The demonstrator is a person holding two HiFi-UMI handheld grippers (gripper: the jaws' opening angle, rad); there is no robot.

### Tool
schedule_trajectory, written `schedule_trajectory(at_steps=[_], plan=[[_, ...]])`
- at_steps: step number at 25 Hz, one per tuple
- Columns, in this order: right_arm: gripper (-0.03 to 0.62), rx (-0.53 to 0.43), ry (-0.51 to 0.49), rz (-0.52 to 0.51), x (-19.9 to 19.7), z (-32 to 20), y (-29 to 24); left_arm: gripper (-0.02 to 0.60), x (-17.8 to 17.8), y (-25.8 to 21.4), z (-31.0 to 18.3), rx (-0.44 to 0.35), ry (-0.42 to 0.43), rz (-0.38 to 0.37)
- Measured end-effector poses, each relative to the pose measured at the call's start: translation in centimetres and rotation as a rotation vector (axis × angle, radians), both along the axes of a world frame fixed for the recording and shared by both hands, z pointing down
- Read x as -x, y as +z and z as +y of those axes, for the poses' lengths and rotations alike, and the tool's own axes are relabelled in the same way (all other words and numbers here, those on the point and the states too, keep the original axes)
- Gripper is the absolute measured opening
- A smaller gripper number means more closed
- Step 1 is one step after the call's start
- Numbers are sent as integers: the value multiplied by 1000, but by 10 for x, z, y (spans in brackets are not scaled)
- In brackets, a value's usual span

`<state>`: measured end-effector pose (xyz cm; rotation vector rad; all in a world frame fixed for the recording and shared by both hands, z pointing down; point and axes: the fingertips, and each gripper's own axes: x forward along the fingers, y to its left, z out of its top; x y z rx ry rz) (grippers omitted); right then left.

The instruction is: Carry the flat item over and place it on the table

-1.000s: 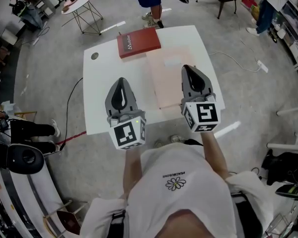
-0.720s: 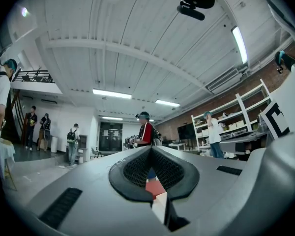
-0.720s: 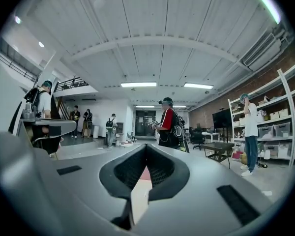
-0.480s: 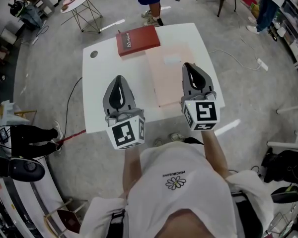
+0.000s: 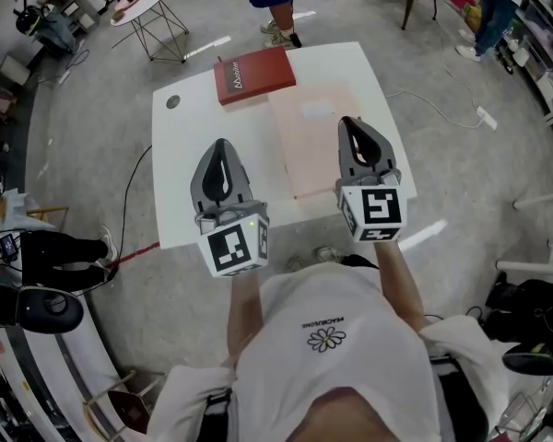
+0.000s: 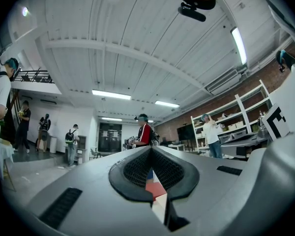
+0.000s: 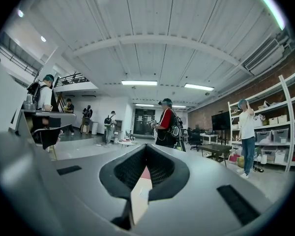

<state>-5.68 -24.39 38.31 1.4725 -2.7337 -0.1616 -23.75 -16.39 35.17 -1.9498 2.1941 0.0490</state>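
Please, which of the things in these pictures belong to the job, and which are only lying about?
Belong to the job:
- pale pink flat sheet, which seems to be the flat item, lying on the white table
- left gripper and right gripper, fingers shut, holding nothing

Only lying about:
- red book at the table's far edge
- round side table farther off
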Motion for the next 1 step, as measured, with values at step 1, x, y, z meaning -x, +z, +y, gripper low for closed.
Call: schedule_trajectory(at_steps=[1], plan=[[10, 2, 1, 2, -1, 0, 1, 17, 0, 0, 0, 0, 0, 0]])
